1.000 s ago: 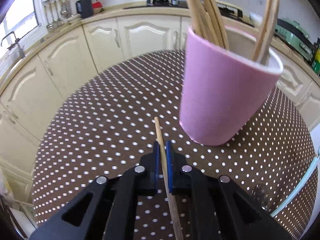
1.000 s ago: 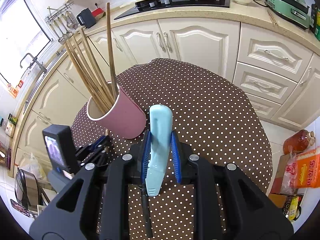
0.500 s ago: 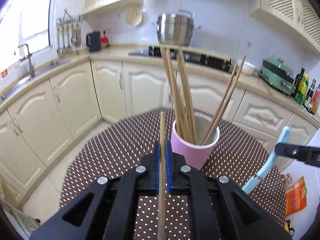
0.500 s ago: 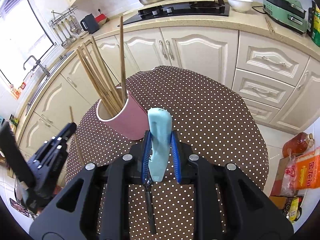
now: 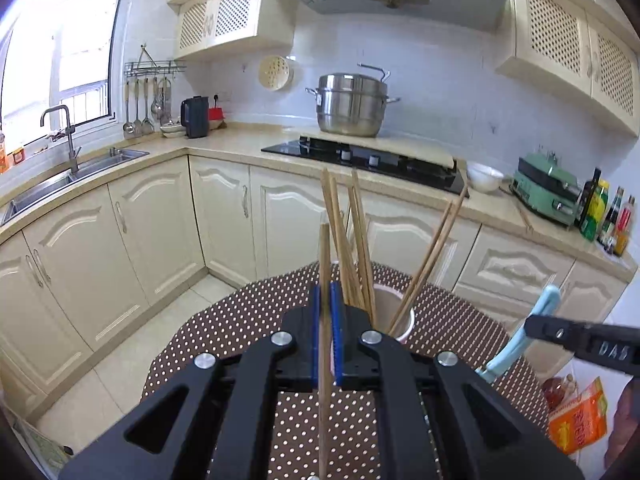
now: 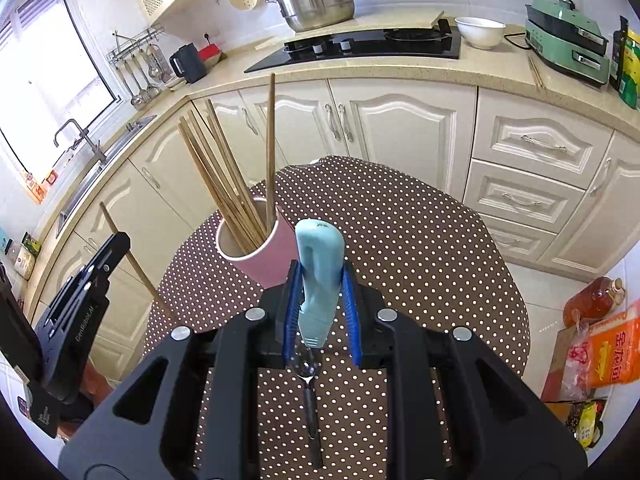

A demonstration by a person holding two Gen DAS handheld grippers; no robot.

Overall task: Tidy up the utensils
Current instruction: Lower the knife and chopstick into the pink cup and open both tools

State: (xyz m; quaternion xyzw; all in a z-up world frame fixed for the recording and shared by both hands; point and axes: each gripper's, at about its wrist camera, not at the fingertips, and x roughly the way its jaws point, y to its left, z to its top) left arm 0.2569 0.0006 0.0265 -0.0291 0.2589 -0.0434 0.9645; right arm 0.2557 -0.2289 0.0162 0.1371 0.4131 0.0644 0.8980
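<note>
I have one bare wooden chopstick (image 5: 325, 280) clamped upright in my left gripper (image 5: 326, 312), its tip poking above the blue pads. My right gripper (image 6: 320, 300) is clenched on a pale blue handle (image 6: 320, 268) with a metal utensil end hanging below it. The pink cup (image 6: 256, 256) stands on the brown polka-dot table (image 6: 420, 248), at twelve o'clock from my left gripper, already bristling with chopsticks (image 6: 224, 176) that fan out leftward, plus one standing straight. The cup sits near the table's eleven o'clock edge in the right view; bare cloth spreads wide toward three o'clock. A second ago my left gripper was low beside the cup; now it looks down across the rim.
</note>
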